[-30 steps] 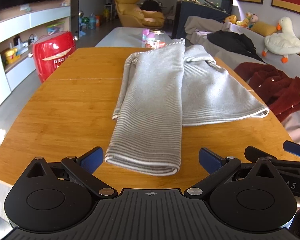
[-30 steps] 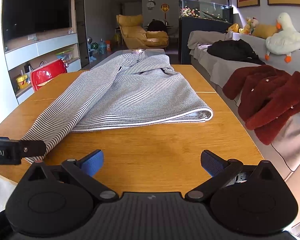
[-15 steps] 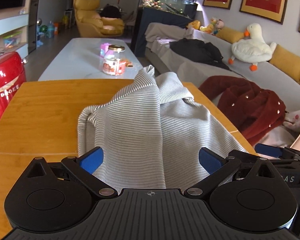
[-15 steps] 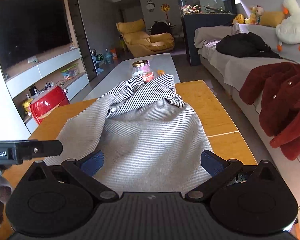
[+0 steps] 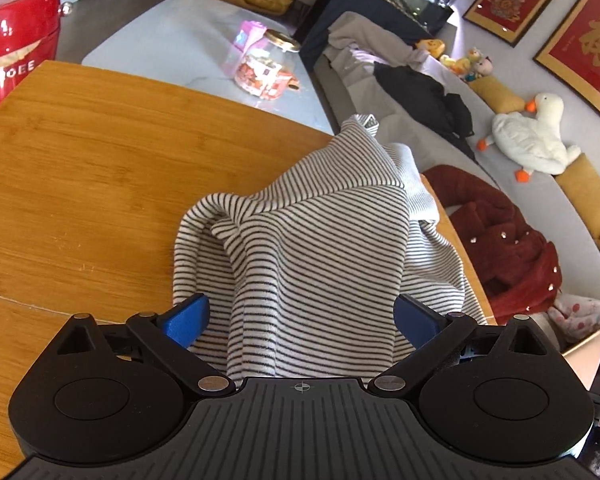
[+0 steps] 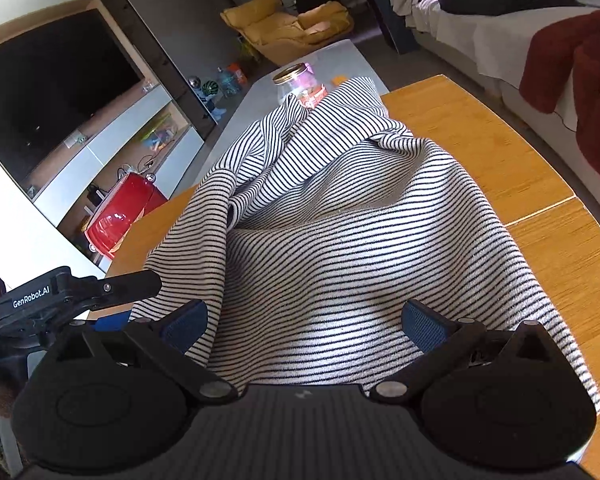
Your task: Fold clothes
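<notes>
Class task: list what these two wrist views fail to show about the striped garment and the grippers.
- Left wrist view: the striped garment's near edge is hidden behind the left gripper's body.
- Right wrist view: the same edge disappears behind the right gripper.
- Both views: table under the cloth is covered.

On my left the wooden table (image 5: 80,168) lies bare, open for a pass. Dead ahead the bunched striped garment (image 5: 312,248) fills the space between my spread left gripper (image 5: 300,322) fingers. A glass jar (image 5: 266,66) stands beyond the far edge.
</notes>
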